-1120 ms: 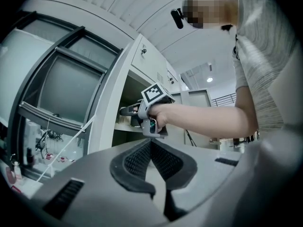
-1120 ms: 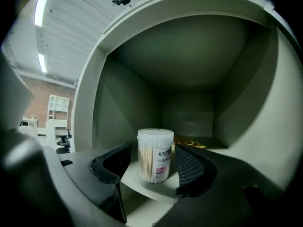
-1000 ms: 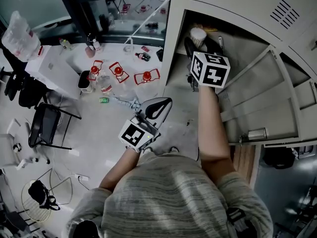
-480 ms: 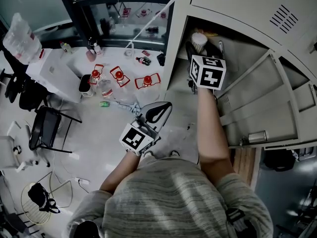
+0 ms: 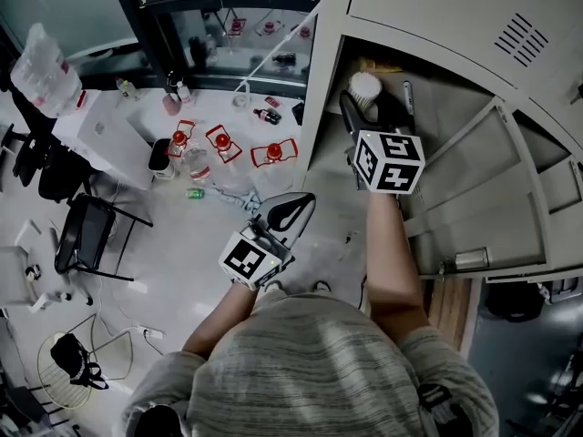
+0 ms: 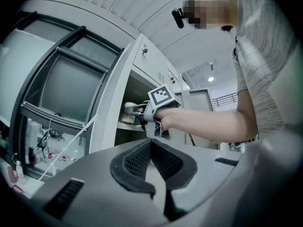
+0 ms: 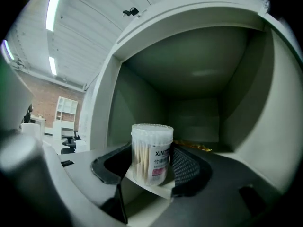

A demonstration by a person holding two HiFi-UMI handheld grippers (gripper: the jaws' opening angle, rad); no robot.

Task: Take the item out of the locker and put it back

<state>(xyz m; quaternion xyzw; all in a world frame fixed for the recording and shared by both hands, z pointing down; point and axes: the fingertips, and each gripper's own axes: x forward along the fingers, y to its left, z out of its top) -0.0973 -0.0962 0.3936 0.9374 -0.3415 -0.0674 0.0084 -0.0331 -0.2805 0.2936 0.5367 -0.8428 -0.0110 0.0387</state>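
A clear round jar of cotton swabs with a white lid stands upright between the pads of my right gripper, which is shut on it. The head view shows the jar and right gripper at the mouth of the open locker compartment. The right gripper view looks past the jar into that grey compartment. My left gripper hangs lower, in front of my body, away from the locker. Its black pads meet with nothing between them.
The open locker door swings out on the right. Something yellow and a dark pen-like thing lie inside the compartment. To the left stand a white table with bottles, red-capped bottles on the floor, and black chairs.
My right gripper, with the jar in it, has drawn back from the locker mouth toward me. The left gripper has barely moved.
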